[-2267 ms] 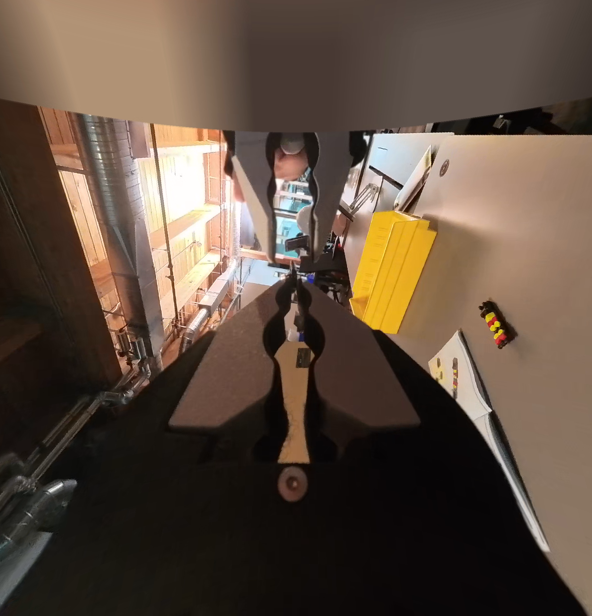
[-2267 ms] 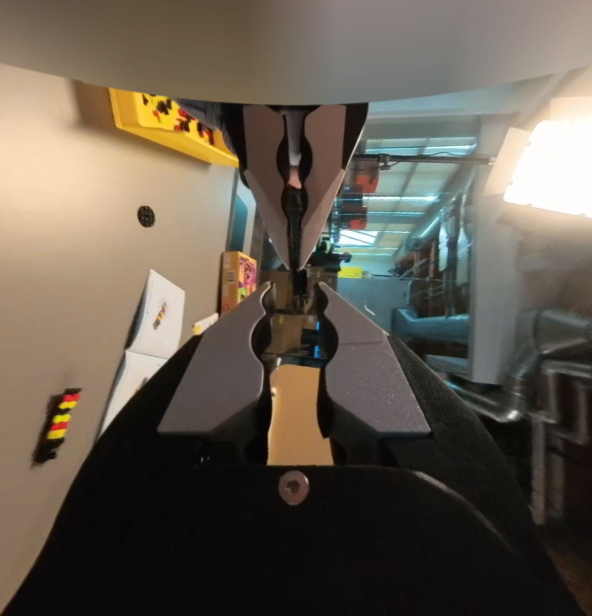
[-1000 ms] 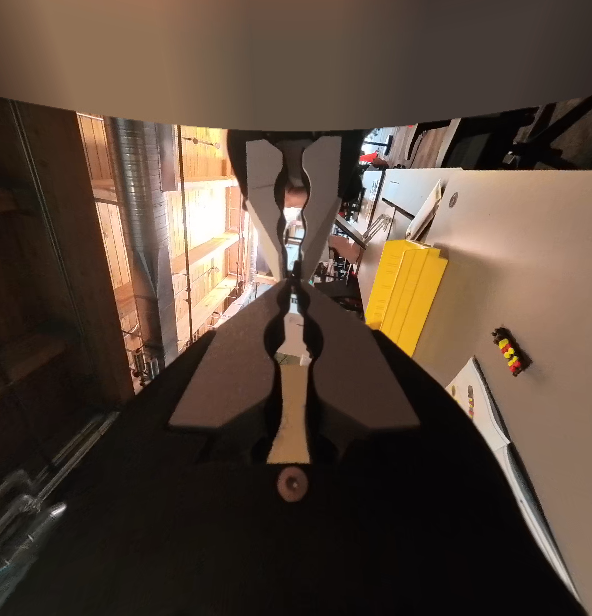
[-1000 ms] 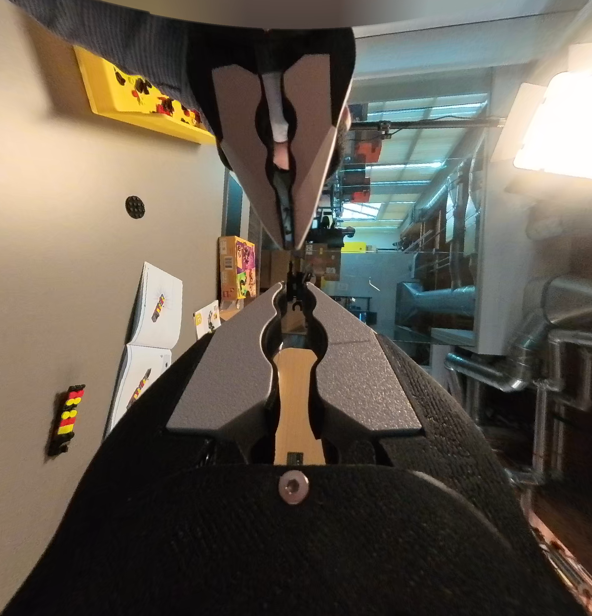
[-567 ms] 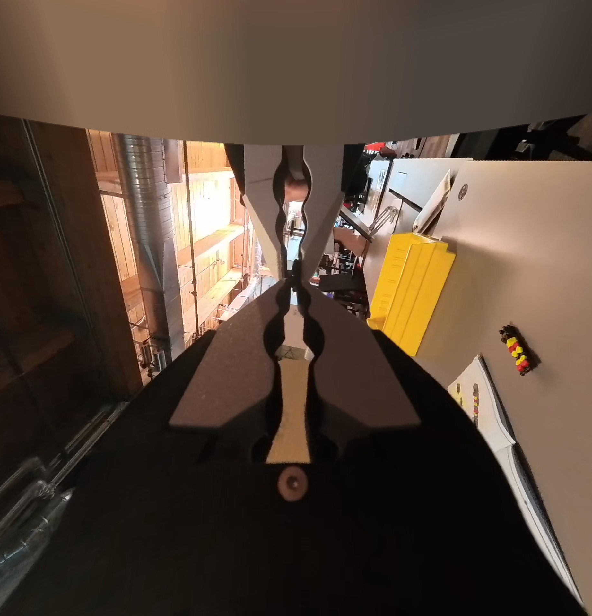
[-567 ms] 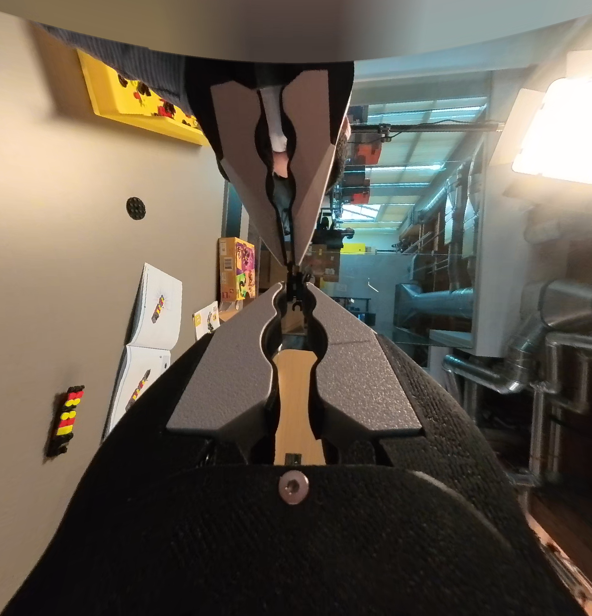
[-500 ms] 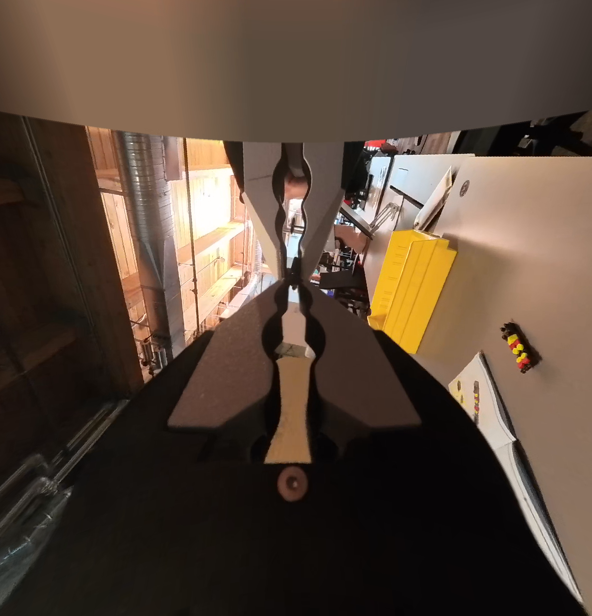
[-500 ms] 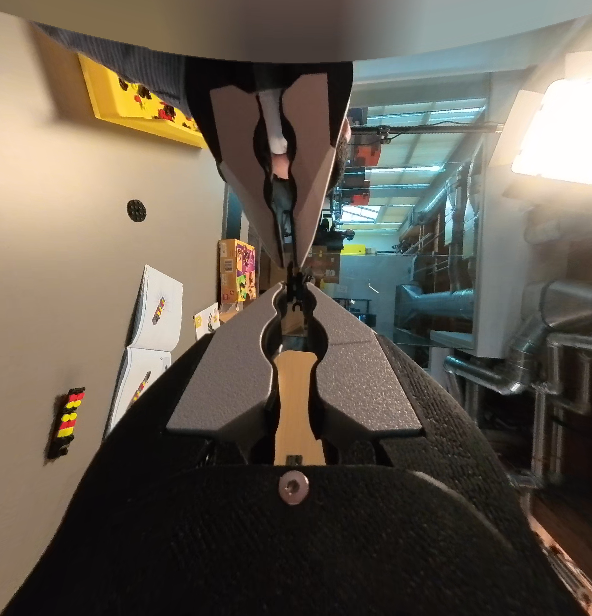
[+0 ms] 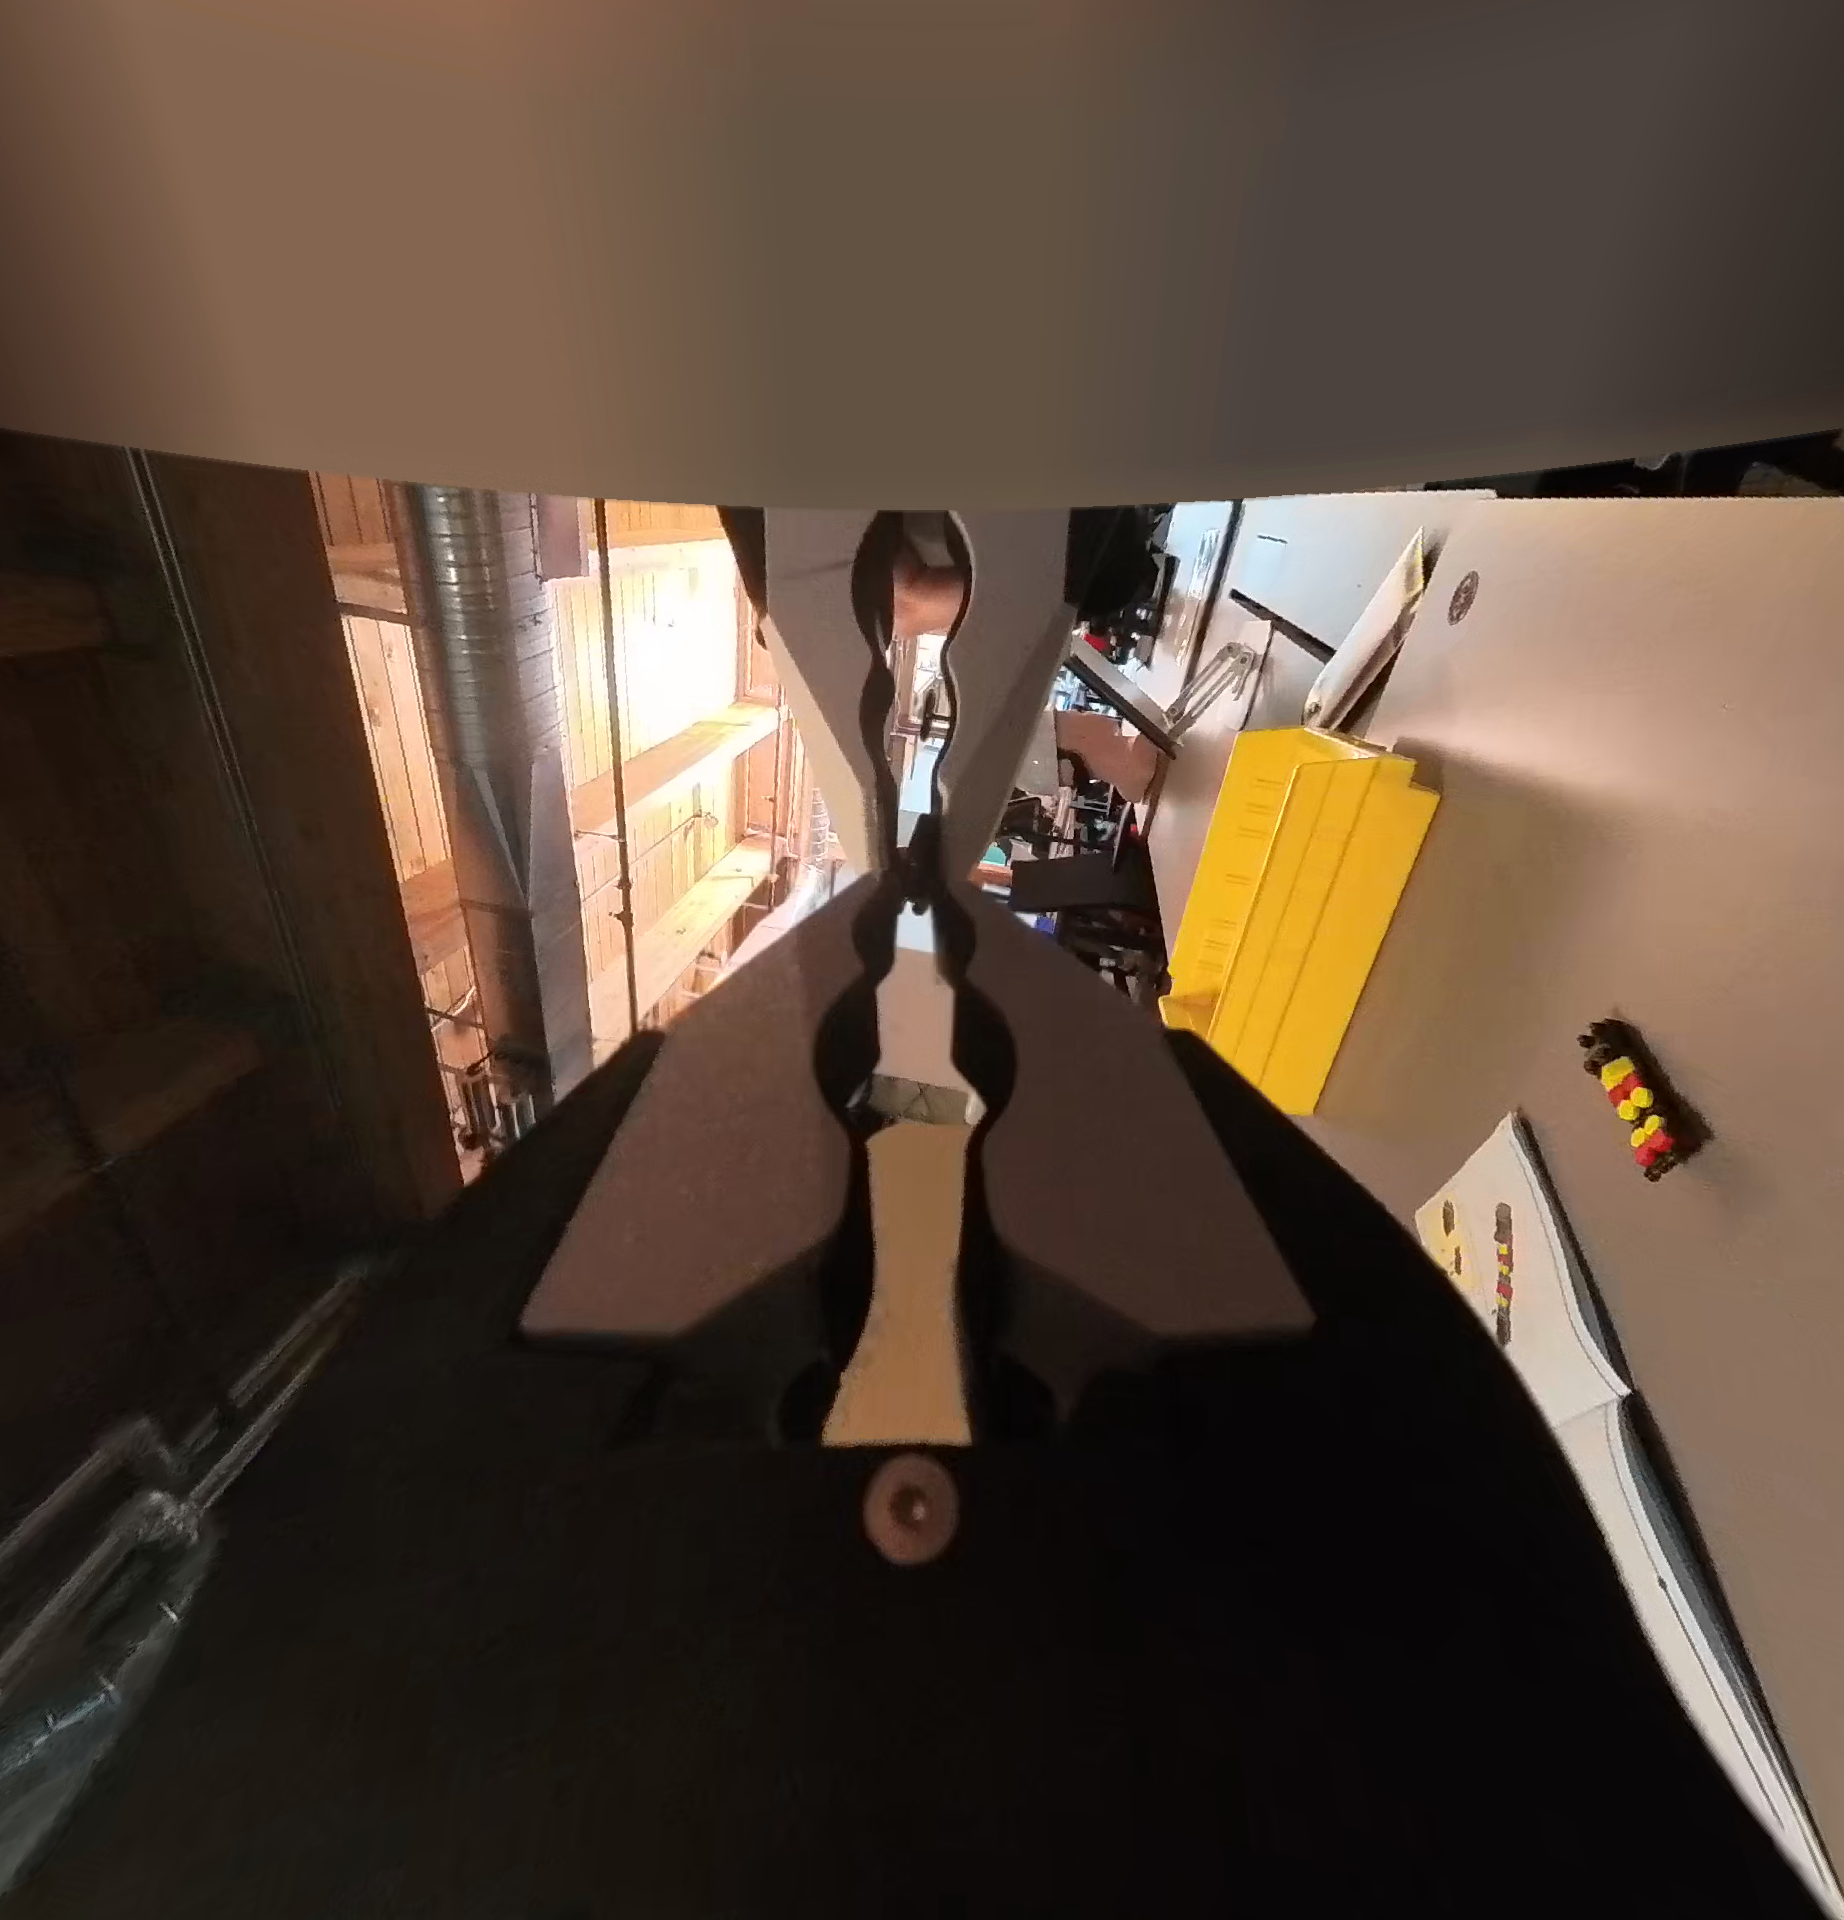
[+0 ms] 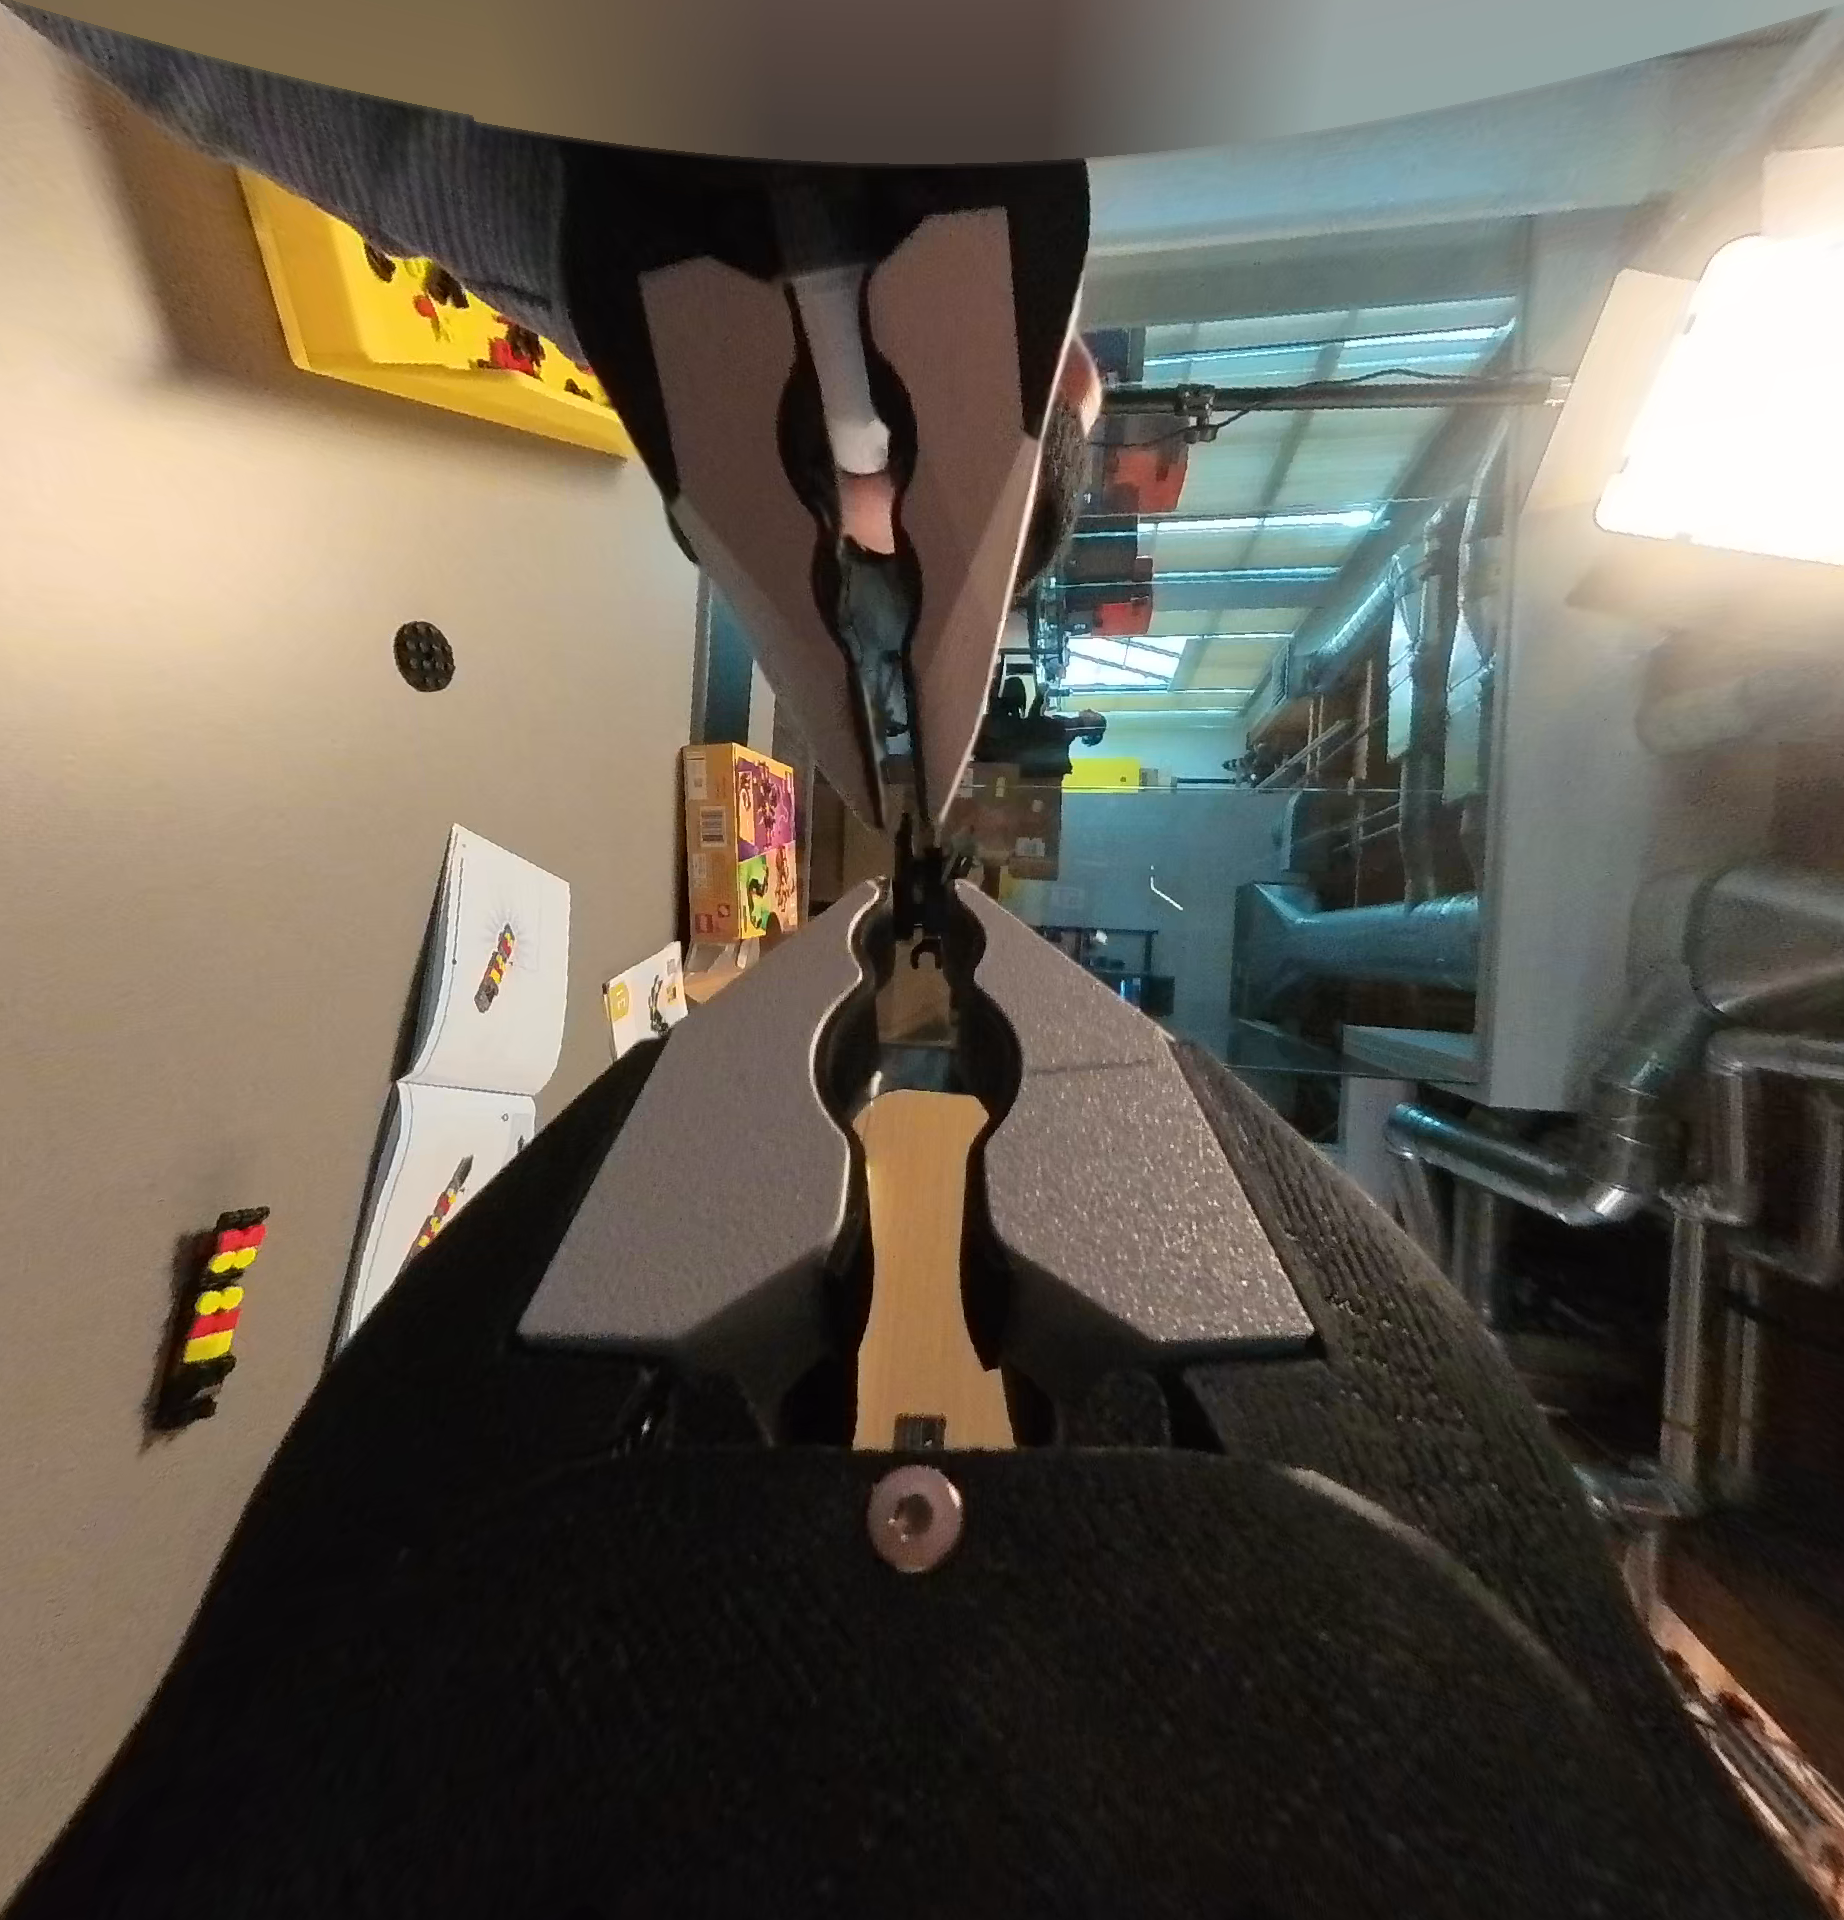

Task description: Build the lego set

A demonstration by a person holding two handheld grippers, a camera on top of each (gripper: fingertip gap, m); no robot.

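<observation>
On the grey desk (image 10: 201, 831) lie a striped black, red and yellow lego bar (image 10: 209, 1311) and an open white booklet (image 10: 487, 1023). Above it we hold both tip to tip: left hand-held gripper (image 9: 916, 902) and right hand-held gripper (image 10: 923, 883), each clenched on a small black lego piece (image 10: 920, 896).

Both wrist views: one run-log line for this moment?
left gripper shut on small black piece | right gripper shut on it, tip to tip | striped lego assembly on table
</observation>
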